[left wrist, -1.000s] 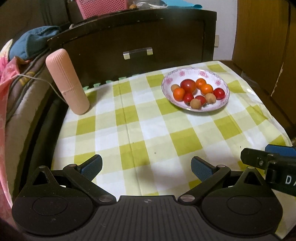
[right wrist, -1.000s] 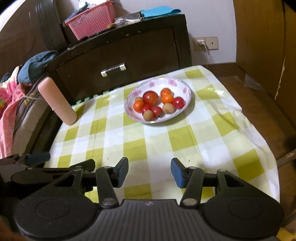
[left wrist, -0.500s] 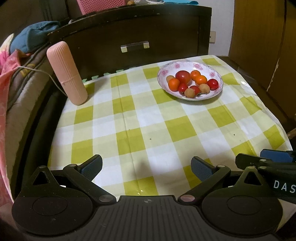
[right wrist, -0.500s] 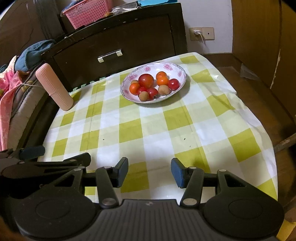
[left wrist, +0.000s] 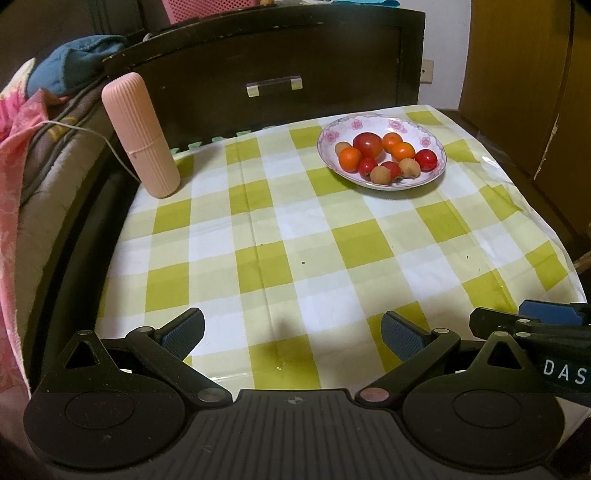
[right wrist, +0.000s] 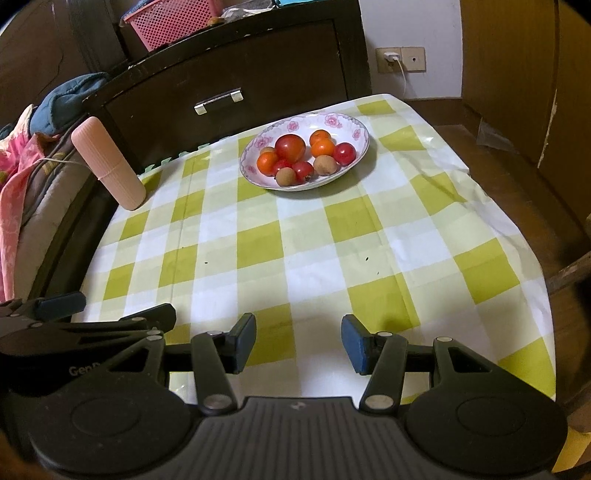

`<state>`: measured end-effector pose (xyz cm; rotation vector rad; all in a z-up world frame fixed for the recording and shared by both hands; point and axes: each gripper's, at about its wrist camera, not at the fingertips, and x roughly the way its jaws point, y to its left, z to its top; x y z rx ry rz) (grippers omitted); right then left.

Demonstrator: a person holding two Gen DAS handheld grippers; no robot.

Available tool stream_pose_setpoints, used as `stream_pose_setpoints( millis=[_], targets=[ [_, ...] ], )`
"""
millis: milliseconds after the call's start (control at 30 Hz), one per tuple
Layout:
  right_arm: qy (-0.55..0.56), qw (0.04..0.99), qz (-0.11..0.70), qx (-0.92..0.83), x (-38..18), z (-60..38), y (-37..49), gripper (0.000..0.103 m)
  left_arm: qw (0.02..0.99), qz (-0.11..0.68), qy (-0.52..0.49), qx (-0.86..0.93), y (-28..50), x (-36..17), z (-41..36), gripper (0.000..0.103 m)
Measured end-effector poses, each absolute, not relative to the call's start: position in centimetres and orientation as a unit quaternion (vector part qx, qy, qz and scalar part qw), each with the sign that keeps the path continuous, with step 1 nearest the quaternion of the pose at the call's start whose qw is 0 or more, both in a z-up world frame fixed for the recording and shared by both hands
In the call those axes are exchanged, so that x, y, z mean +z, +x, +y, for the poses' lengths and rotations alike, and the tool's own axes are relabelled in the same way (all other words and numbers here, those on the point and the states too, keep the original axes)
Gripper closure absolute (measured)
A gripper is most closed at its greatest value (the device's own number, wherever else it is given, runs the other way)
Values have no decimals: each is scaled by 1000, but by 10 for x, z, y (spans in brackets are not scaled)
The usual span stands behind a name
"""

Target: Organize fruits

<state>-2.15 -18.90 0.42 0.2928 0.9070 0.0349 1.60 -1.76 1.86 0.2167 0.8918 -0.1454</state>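
Observation:
A white floral bowl (left wrist: 384, 123) (right wrist: 343, 120) sits at the far side of the green-and-white checked tablecloth (left wrist: 295, 240) (right wrist: 295, 240). It holds several fruits: a large red tomato (left wrist: 366, 144) (right wrist: 290, 147), orange fruits (left wrist: 349, 158) (right wrist: 323, 148), small red ones and tan round ones (right wrist: 325, 165). My left gripper (left wrist: 293, 334) is open and empty over the near edge. My right gripper (right wrist: 298, 345) is open and empty, beside the left one. Both are far from the bowl.
A pink ribbed cylinder (left wrist: 140, 134) (right wrist: 109, 168) leans at the table's far left corner. A dark wooden drawer cabinet (left wrist: 273, 70) stands behind the table with a pink basket (right wrist: 173, 22) on top. Bedding (left wrist: 22, 155) lies on the left; wooden doors (right wrist: 517, 74) stand on the right.
Both grippers have pulled back toward the near edge of the table, so the bowl looks farther away. Both stay open and empty.

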Motion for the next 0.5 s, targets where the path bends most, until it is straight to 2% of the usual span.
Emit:
stream_pose_setpoints(
  millis=[500],
  targets=[
    [140,888,437,17,4,-188,-23,54,897,424,110,-66,13,20,-17,0]
  ],
)
